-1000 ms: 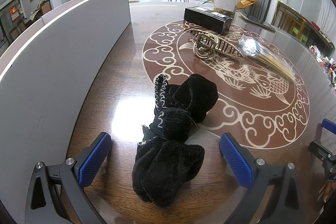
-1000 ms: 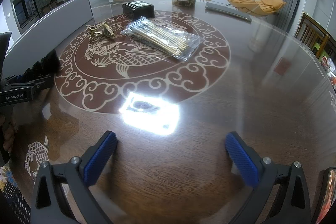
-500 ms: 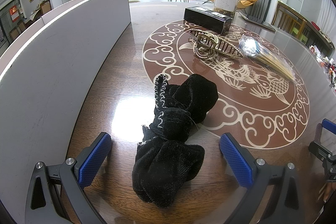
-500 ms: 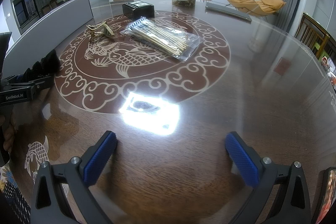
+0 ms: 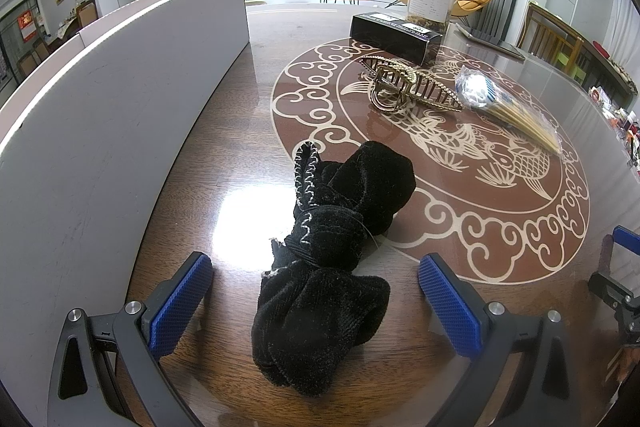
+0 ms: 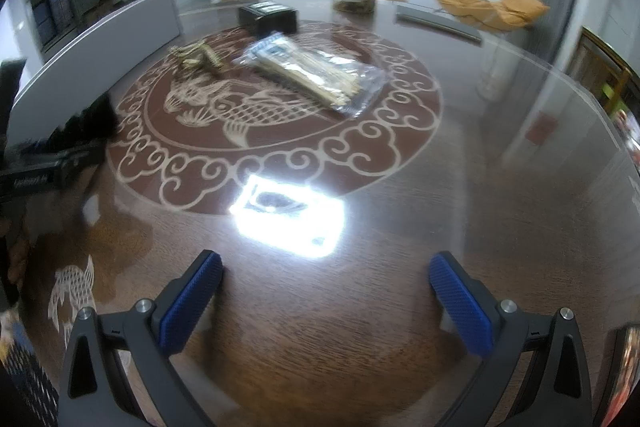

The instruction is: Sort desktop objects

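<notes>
Squarely between the wide-spread blue pads of the left tool point(image 5: 314, 291) lies a bundled black velvet cloth point(image 5: 334, 247), untouched, on the glossy brown wooden tabletop point(image 5: 240, 131) beside a white panel point(image 5: 100, 115). Beyond it sit a gold hair claw point(image 5: 404, 89) and a clear packet of wooden sticks point(image 6: 316, 75) (blurred there). Likewise the right tool point(image 6: 326, 301) gapes wide, gripping nothing.
</notes>
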